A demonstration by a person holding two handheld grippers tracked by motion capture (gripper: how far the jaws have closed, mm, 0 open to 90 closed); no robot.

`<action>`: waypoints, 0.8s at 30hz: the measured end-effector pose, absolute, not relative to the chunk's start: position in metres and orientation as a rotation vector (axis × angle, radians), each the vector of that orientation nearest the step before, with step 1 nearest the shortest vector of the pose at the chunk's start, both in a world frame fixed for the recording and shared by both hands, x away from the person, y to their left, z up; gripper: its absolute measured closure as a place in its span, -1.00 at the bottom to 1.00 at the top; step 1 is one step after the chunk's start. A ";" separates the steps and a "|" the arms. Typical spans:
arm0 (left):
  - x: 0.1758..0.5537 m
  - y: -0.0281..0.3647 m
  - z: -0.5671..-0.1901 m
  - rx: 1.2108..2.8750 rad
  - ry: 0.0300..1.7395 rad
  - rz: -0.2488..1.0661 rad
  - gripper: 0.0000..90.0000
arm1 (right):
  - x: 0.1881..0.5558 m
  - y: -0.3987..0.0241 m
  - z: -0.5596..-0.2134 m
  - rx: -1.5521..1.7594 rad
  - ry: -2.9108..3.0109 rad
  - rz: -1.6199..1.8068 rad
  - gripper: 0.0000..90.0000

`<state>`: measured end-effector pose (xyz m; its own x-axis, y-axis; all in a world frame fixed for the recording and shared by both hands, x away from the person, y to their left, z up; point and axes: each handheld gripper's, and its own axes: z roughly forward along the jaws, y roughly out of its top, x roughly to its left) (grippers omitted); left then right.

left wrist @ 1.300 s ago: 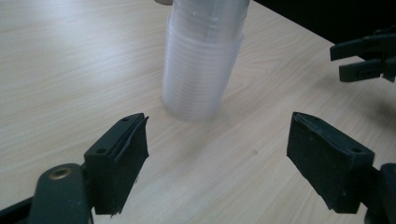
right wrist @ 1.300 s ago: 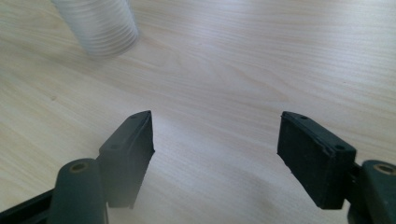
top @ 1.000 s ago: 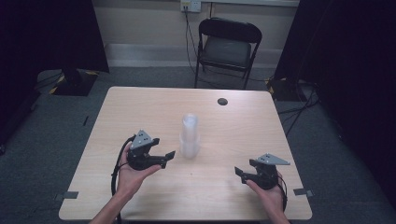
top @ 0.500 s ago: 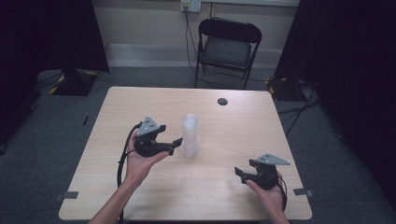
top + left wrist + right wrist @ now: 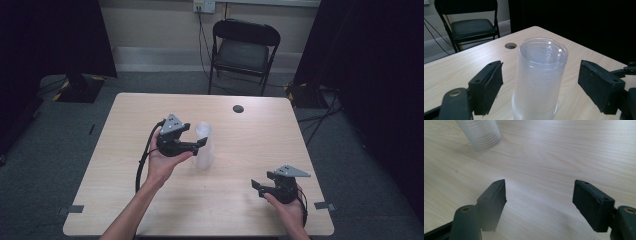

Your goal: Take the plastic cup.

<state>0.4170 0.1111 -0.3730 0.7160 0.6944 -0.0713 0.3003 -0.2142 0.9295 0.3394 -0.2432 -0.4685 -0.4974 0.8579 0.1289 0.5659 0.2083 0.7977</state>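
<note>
A tall stack of clear plastic cups (image 5: 204,146) stands upright near the middle of the wooden table (image 5: 125,200). My left gripper (image 5: 196,136), held in a hand, is level with the stack's upper half. In the left gripper view the stack (image 5: 540,82) stands between the two black pads (image 5: 489,87), with a gap on each side. The jaws have just been closing a little, without pressing on the cups. My right gripper (image 5: 261,181) rests open low at the front right, with bare wood between its jaws (image 5: 539,187). The base of the stack (image 5: 482,133) lies far ahead of it.
A dark round cable hole (image 5: 238,108) is in the tabletop at the back. A black folding chair (image 5: 245,50) stands behind the table. Dark curtains hang to the left and right. The left gripper's cable (image 5: 142,165) loops over the table.
My left gripper has moved right and up, from beside the stack's lower part until its jaws straddle the stack. The right gripper has stayed put.
</note>
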 end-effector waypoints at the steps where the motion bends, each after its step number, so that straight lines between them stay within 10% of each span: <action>1: 0.419 0.109 -0.374 1.808 0.783 0.428 -0.59 | 0.339 -0.244 -0.469 1.334 2.147 1.182 -0.41; 24: 0.444 0.085 -0.408 1.894 0.798 0.428 -0.57 | 0.333 -0.250 -0.468 1.340 2.135 1.184 -0.41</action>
<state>0.4436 0.0846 -0.4084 0.7203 0.6918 -0.0517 0.3400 -0.2871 0.8955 0.3327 -0.2499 -0.4682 -0.4884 0.8630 0.1289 0.5662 0.2010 0.7994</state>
